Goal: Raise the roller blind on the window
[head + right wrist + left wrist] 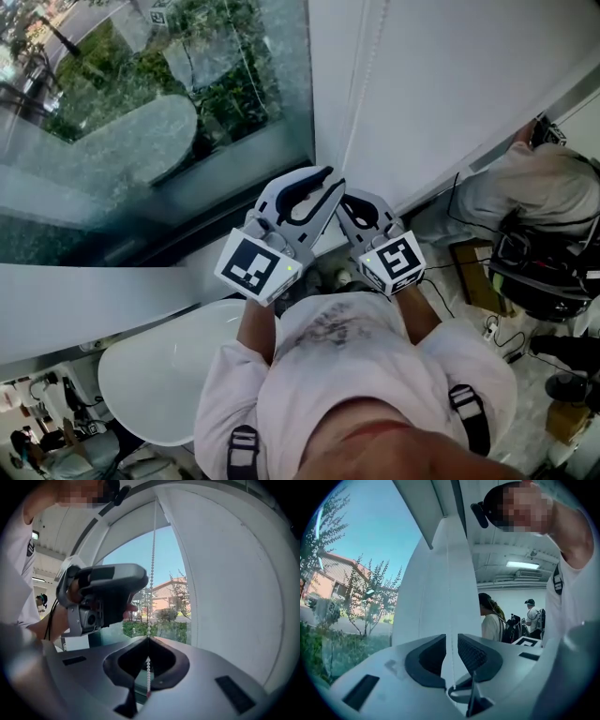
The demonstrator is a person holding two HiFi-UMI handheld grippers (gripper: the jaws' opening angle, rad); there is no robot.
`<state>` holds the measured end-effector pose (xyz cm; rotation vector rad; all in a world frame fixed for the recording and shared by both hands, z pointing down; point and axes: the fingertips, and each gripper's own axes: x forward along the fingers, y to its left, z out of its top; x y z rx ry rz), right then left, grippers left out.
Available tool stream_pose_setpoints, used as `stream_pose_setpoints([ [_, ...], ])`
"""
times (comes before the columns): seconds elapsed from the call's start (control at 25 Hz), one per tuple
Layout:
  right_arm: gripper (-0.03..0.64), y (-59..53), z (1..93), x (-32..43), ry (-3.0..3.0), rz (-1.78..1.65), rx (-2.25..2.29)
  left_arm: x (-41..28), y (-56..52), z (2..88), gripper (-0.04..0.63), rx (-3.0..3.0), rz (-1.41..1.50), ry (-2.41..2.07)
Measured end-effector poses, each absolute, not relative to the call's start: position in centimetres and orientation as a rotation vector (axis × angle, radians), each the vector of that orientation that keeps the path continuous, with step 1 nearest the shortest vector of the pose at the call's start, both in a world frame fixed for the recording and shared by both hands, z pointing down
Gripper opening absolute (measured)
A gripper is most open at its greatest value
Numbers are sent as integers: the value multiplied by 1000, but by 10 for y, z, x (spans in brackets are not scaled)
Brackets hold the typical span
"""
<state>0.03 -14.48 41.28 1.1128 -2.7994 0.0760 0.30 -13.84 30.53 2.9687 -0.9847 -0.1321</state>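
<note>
Farthest left in the head view, the window glass (141,112) is showing trees and a paved yard outside, and a white oval tabletop (159,375) is lying below the sill. The roller blind (136,524) is sitting high in the window in the right gripper view. Its lower edge is crossing the sky above both grippers and leaving most of the pane bare.

The left gripper (323,178) is reaching toward the white window frame (328,66). In the right gripper view it is standing higher than the other gripper and just beside the chain. Its jaws are standing a little apart, and a thin white strand is running straight down through the gap. The ribbed pads (471,653) are not pressing on the strand, so this gripper is holding nothing.

The bead chain (366,94) is hanging down along the frame, between the glass and the white wall (469,75).

The right gripper (349,199) is sitting just to the right of the left one, with their marker cubes nearly side by side. Its jaws are closed, with the tips meeting on the bead chain. The chain is running taut above the tips, and a short length of beads is dangling in the hollow behind them.

Farthest right, a person in a grey top (534,187) is bending over near the wall, with cables and a dark bag on the floor beside them.
</note>
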Motion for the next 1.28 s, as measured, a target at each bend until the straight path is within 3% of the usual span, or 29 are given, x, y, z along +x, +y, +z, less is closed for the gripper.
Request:
stream_pose_setpoints([
  [0.36,61,-143,412,-5,-2792,46,1107,17,-151,263,64,3042,-186,-971],
  [0.52,61,-143,412,-5,-2790,40,1109,18,-155,262,14,3027,-194,-1008],
  [1.28,61,-141,502,-9,-2635,174,1012,15,-160,358,9,2872,-49,-1058],
])
